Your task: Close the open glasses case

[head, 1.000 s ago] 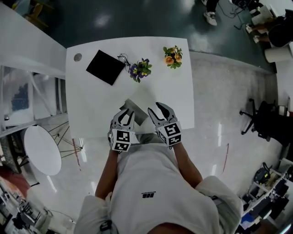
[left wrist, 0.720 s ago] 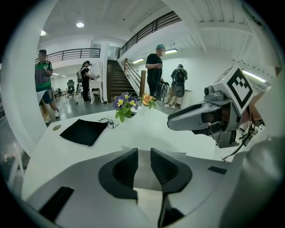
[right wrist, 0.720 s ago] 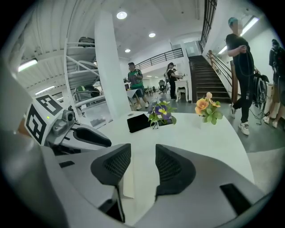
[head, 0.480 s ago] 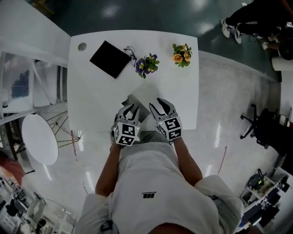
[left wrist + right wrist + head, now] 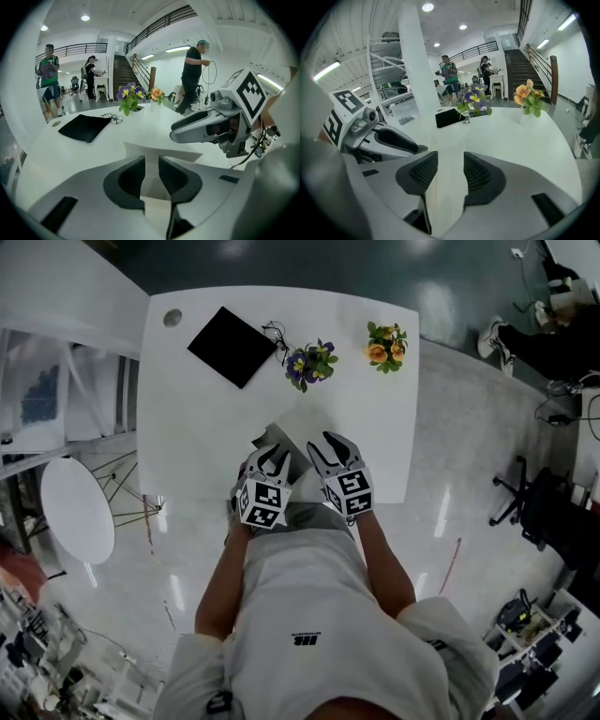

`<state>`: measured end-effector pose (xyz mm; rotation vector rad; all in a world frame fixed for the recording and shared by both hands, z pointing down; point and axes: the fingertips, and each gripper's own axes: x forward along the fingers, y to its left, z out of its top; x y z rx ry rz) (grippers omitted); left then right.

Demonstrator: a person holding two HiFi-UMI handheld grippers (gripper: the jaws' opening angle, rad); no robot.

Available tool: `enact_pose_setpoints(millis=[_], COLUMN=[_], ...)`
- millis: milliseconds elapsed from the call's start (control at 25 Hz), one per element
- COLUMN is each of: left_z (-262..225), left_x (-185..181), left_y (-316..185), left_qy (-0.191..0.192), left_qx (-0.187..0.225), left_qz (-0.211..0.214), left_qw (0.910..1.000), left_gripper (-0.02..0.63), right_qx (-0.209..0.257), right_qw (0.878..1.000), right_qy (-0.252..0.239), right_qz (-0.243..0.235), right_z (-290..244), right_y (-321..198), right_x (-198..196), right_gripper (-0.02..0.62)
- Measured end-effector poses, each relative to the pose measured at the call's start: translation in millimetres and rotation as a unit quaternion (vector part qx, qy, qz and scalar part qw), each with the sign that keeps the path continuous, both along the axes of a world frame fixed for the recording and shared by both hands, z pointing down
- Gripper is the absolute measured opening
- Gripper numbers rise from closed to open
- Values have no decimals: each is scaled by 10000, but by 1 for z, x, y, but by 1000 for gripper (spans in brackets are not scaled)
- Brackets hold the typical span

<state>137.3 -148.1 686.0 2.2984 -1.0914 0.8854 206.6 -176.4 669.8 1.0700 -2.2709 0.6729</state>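
The open glasses case [image 5: 273, 438] is a grey, flat, angular thing near the front edge of the white table [image 5: 375, 427]. In the left gripper view its pale lid [image 5: 154, 151] lies just beyond the jaws. My left gripper [image 5: 270, 459] hangs over the case's near end, jaws shut with nothing between them [image 5: 151, 161]. Just right of the case, my right gripper [image 5: 329, 445] has its jaws a little apart and empty [image 5: 451, 159]. Neither gripper visibly touches the case.
At the back of the table lie a black cloth [image 5: 233, 346] and a pair of glasses [image 5: 277, 332]. Purple flowers [image 5: 310, 362] and orange flowers [image 5: 387, 345] stand beside them. A round white side table [image 5: 77, 510] stands to the left. People stand in the room beyond.
Both grippers have sunk toward the table and edged forward over its front part. The case has not moved.
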Motion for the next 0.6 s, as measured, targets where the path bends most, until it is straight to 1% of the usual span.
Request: enact_pose_setpoints(millis=[600], left_z=[17], left_x=[14], left_y=[-4], left_qy=[-3], left_qx=[-208], left_qz=[77], left_qw=[9998], left_gripper=[117], right_qx=[-182], right_qw=[9996], right_qy=[79], right_qz=[-187], right_z=[20], right_y=[1], right_x=[-9], right_gripper=[175])
